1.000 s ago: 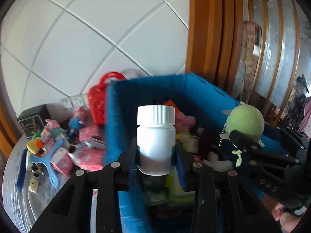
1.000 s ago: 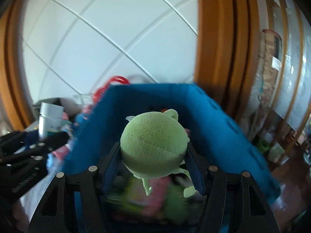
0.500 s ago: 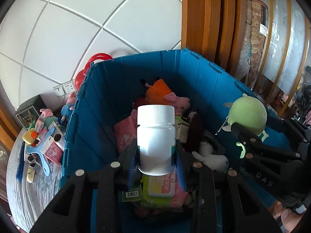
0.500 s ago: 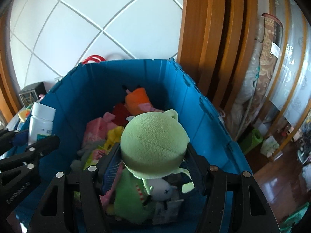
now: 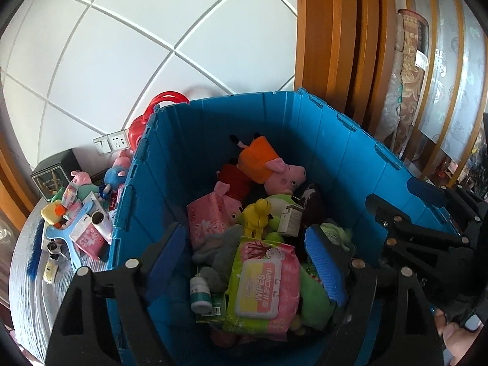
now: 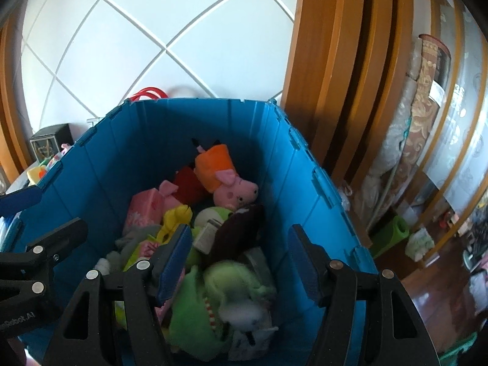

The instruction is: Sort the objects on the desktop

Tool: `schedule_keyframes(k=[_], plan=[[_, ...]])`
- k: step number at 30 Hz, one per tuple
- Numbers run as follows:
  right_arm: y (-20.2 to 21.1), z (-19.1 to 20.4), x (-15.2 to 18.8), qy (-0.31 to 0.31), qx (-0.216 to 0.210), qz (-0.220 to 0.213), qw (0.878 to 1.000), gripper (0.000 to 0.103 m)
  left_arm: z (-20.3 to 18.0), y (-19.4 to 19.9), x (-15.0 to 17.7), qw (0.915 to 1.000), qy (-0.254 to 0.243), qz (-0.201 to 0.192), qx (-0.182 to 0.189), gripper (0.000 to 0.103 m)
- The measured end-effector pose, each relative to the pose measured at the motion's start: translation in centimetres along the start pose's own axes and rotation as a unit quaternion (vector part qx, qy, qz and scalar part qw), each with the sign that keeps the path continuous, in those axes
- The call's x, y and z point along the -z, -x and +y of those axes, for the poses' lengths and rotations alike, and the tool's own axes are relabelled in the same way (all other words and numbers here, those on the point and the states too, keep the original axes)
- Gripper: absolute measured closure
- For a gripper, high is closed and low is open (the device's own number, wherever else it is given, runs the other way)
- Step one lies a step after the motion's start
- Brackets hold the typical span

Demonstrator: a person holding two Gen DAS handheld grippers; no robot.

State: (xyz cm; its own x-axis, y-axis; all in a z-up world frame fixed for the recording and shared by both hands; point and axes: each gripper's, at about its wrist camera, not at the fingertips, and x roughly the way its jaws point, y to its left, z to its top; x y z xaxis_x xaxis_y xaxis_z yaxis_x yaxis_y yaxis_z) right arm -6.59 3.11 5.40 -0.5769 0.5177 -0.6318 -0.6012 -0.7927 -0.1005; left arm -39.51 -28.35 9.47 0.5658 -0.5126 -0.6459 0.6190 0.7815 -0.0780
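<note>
Both your left claw (image 5: 247,259) and right claw (image 6: 239,262) hang released over the bin (image 5: 350,164), bottle (image 5: 199,292) and green plush (image 6: 231,286) lying below; remaining toys (image 5: 76,213) lie leftward on the tabletop (image 5: 27,289), nearer your left claw.

L tongs (image 5: 247,257): matte black plastic frame, two angular arms w/ triangular cut-outs, round silver screw heads on top. Blue ribbed rubber pads (image 5: 323,265) line the inner faces of the fingers. R tongs (image 6: 239,260): same build, black arms, silver screws, dark blue pads (image 6: 174,259). In the R wrist view the L unit's side carries white lettering, partly cut off, ending "Robot.AI". A bit of bare skin, person's hand (image 5: 451,332), shows at the lower R edge behind the black frame.
</note>
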Motion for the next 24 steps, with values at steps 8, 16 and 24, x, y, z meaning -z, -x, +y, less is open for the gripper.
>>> schedule_keyframes(k=[8,16,24], plan=[[1.4,0.7,0.4,0.003,-0.005,-0.012,1.0,0.004,1.6,2.9,0.5,0.9994,0.008,-0.033,0.002,0.022],[6.0,2.4,2.1,-0.005,-0.01,-0.025,1.0,0.0,4.4,8.4,2.2,0.996,0.005,-0.089,0.003,0.015],[10.6,6.2,4.0,-0.015,-0.008,-0.029,0.999,0.0,8.1,11.2,4.5,0.9974,0.014,-0.069,0.014,0.014]])
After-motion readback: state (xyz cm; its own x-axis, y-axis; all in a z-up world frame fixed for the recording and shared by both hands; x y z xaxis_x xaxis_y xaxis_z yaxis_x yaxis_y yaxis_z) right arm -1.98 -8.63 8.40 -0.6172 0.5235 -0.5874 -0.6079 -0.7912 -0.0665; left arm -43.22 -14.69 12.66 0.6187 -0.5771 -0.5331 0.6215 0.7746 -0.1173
